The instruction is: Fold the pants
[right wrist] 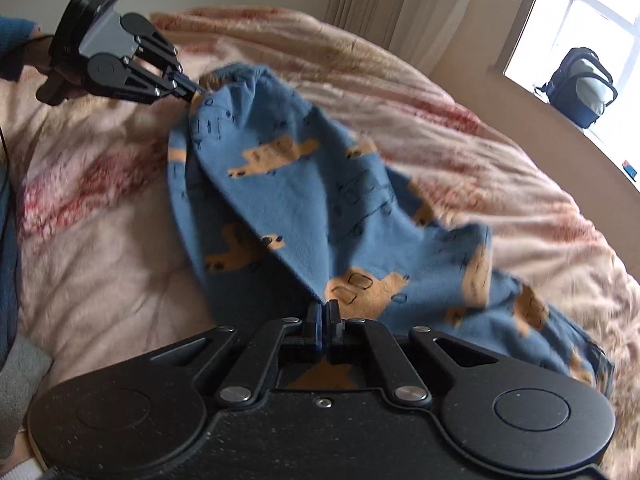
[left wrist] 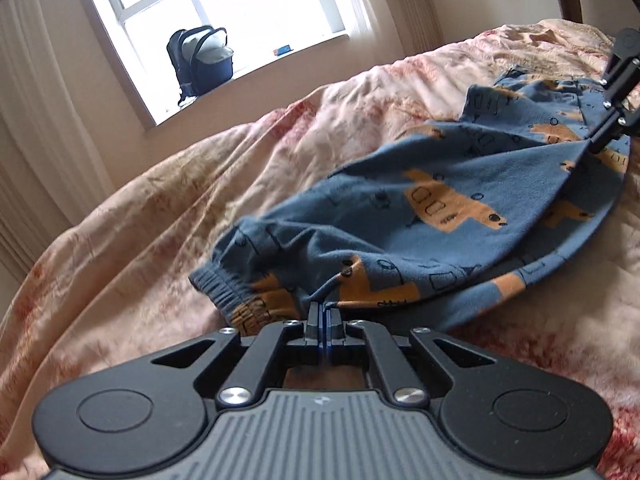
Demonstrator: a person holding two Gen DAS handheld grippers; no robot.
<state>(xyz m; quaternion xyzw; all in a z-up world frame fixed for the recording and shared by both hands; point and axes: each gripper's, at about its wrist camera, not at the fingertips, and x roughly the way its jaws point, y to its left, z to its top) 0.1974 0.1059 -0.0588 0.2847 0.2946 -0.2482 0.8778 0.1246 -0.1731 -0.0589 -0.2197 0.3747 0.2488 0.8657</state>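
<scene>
Left gripper (left wrist: pixel 322 309) jaws were pinched tight on a fold of the pants (left wrist: pixel 440 208), fabric caught right at the tips near the elastic cuff (left wrist: pixel 218 286). Right gripper (right wrist: pixel 322 307) jaws were likewise closed on the cloth, clamping a pointed ridge of it. In the left wrist view the right gripper (left wrist: pixel 595 148) showed at the far right edge, its tip buried in the fabric; in the right wrist view the left gripper (right wrist: pixel 198 91) showed upper left, tip on the top edge of the pants (right wrist: pixel 304 200).

Pants were blue with orange vehicle prints, stretched between the two grippers, partly lifted into a tented fold, the rest draped on the bed. Some motion blur on the fabric in the right wrist view.

Under them lay a rumpled peach bedspread (left wrist: pixel 140 216) with reddish patches. A person's sleeve (right wrist: pixel 16 26) showed behind the left gripper, dark blue.

Further out: a window (left wrist: pixel 224 8) with a white frame, a dark backpack (left wrist: pixel 202 62) standing open on the sill, a small flat item (left wrist: pixel 282 50) beside it, pale curtains (left wrist: pixel 32 92) at the side.
</scene>
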